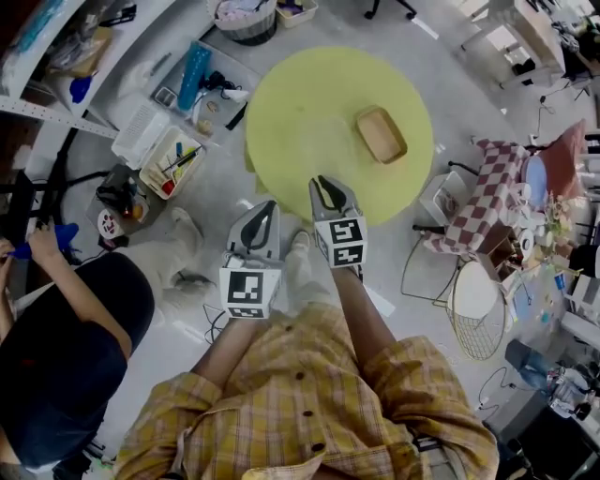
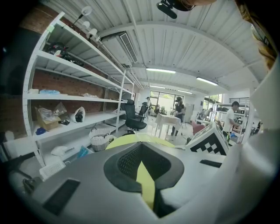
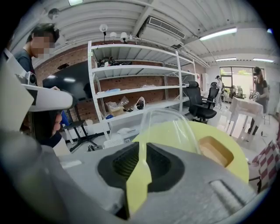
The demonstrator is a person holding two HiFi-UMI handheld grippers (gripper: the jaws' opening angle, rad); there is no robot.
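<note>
Sleeves of a yellow plaid shirt (image 1: 309, 403) fill the near end of the head view, with both arms stretched toward the round yellow surface (image 1: 291, 103). A seated person in a dark top (image 1: 56, 347) is off to the left, nearer than that surface. The left hand-held gripper (image 1: 267, 207) hangs just short of the surface's near edge. Its own view shows the jaws clenched tip to tip with nothing in them, just a sliver of the yellow top showing through the gap behind the tips. The right hand-held gripper (image 1: 323, 185) sits a bit further on, right over the near edge of the surface. It's clamped on the wall of a clear cup (image 3: 168, 127), which sticks out past the jaws and above the yellow top. From the head view I honestly can't pick the cup out. Past that, a shallow wooden tray (image 1: 382, 134) lies on the surface toward its right side, well apart from both hand-held grippers. Left of the surface there are white bins (image 1: 141, 131) of odds and ends on the floor, with a tall white shelving rack (image 2: 74, 94) beyond them. A wicker basket (image 1: 246, 19) stands at the surface's far side, and something draped in red-and-white check cloth (image 1: 497, 183) is off to its right.
</note>
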